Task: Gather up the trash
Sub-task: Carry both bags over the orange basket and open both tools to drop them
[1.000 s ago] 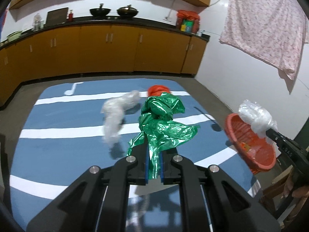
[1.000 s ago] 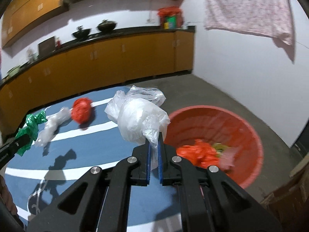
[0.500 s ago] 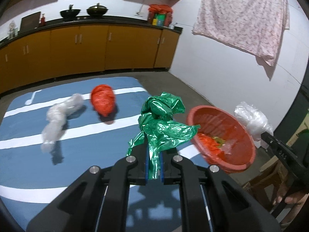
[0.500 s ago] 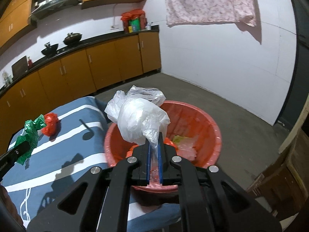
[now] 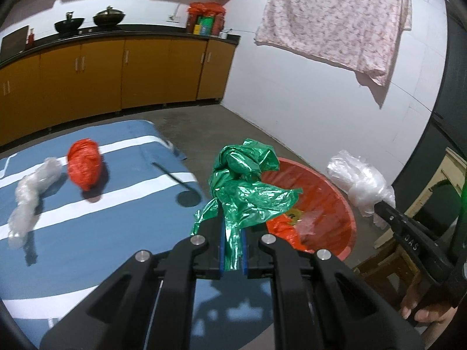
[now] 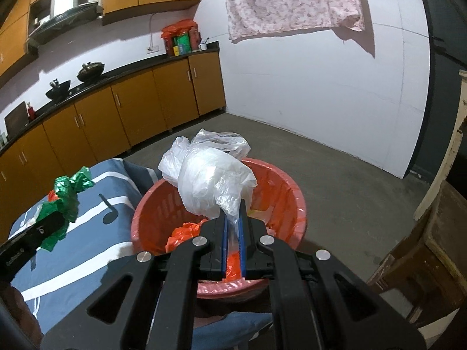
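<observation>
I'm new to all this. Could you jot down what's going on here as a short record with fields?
Left hand-held gripper: shut on green plastic bag
Right hand-held gripper: shut on clear plastic bag, above the basket
Red basket: on the floor beside the mattress, orange and other trash inside
Still on blue striped mattress: red bag, crumpled clear plastic
Background: kitchen cabinets, hanging floral cloth

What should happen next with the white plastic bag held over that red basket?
Probably the right gripper should open and let the white bag drop. It is clamped between the blue pads and hangs right above the red basket, which already holds orange scraps. The left gripper, shut on the green bag, sits near the basket's edge and could follow after.
</observation>
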The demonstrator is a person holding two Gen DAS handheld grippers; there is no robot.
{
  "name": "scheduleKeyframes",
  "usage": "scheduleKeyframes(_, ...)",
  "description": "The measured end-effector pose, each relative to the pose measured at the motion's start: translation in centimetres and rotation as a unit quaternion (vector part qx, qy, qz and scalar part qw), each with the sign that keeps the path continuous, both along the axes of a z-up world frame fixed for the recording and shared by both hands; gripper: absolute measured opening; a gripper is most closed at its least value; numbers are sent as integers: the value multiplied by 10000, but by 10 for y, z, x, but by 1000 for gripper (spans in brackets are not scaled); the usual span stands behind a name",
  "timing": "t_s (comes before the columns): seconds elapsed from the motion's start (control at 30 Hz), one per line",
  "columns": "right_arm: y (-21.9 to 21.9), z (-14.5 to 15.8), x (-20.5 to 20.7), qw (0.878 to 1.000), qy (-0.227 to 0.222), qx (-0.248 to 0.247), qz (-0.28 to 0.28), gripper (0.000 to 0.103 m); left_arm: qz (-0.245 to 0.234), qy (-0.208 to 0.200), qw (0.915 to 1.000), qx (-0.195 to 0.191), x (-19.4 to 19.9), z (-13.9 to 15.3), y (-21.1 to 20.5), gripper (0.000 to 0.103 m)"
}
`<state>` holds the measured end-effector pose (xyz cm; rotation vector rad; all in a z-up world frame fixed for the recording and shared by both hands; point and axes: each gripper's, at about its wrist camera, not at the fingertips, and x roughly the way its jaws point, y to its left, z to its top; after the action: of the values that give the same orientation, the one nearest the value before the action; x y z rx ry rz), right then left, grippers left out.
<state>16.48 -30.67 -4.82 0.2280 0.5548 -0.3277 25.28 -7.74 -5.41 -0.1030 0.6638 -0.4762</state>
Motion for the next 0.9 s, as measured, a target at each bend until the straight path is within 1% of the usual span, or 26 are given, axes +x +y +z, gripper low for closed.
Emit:
scheduleKeyframes(0.3, -14, -2, 4, 9998, -72, 168, -127, 6, -331, 91, 9994, 36, 15, -10, -38, 9)
scheduleKeyframes(0.5, -23, 5, 11, 9990, -236, 308, -219, 6, -529, 141, 9985, 52, 26, -14, -60, 9)
scheduleKeyframes(0.6, -30, 9, 19, 9982, -299, 475, -214, 7, -672, 158, 9976, 61, 32, -13, -76, 10)
scheduleKeyframes(0.63, -34, 10, 22, 9977, -316, 564, -199, 8, -683, 180, 9975, 76, 34, -14, -80, 13)
scheduleKeyframes(0.67, -35, 10, 25, 9972, -327, 641, -182, 10, -663, 186, 9976, 79, 36, -14, -83, 15)
scheduleKeyframes(0.7, -37, 11, 27, 9969, -330, 693, -158, 15, -646, 203, 9977, 83, 38, -16, -84, 26)
scheduleKeyframes(0.73, -39, 11, 30, 9968, -332, 722, -128, 24, -606, 244, 9978, 63, 41, -18, -85, 35)
scheduleKeyframes(0.77, -39, 10, 31, 9967, -333, 734, -106, 30, -572, 280, 9980, 39, 43, -20, -84, 36)
scheduleKeyframes(0.8, -39, 9, 30, 9966, -347, 741, -95, 39, -546, 325, 9980, 20, 44, -22, -82, 37)
scheduleKeyframes(0.83, -39, 8, 30, 9966, -353, 743, -100, 46, -518, 359, 9980, 34, 44, -24, -80, 37)
scheduleKeyframes(0.9, -39, 5, 26, 9963, -347, 776, -106, 47, -452, 389, 9982, 96, 44, -27, -75, 38)
